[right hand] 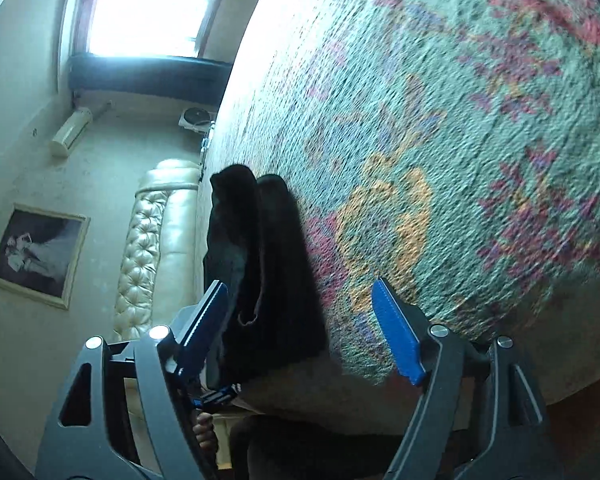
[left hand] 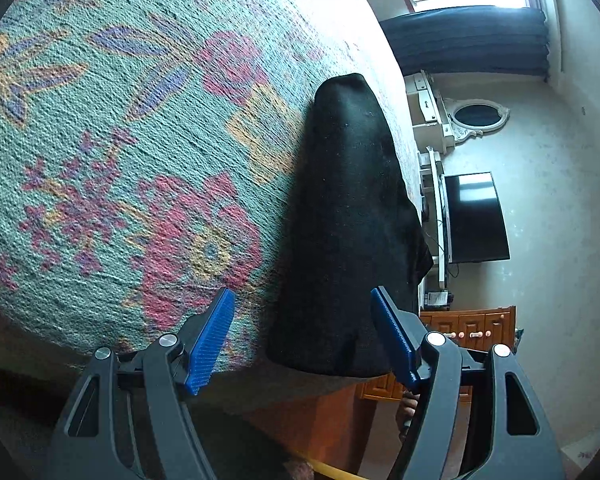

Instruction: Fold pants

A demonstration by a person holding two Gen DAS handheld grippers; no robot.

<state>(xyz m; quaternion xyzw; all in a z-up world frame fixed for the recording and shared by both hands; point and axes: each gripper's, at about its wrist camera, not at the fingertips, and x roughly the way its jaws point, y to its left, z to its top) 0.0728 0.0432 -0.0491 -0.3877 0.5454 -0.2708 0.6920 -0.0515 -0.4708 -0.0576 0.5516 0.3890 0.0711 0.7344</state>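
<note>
Black pants (left hand: 348, 216) lie as a long narrow strip on a floral teal blanket (left hand: 112, 152), one end hanging over the near edge. My left gripper (left hand: 304, 340) is open, its blue pads on either side of that near end, not closed on it. In the right wrist view the pants (right hand: 276, 264) show folded lengthwise with two layers. My right gripper (right hand: 300, 332) is open, its left pad (right hand: 204, 320) beside the pants' near end. The other gripper's blue tip (right hand: 216, 396) shows just below.
The blanket covers a raised surface (right hand: 440, 160) with its edge close to both grippers. Around it are a TV (left hand: 476, 216), a wooden cabinet (left hand: 468, 332), a cream sofa (right hand: 156, 240), a framed picture (right hand: 36, 254) and a bright window (right hand: 156, 4).
</note>
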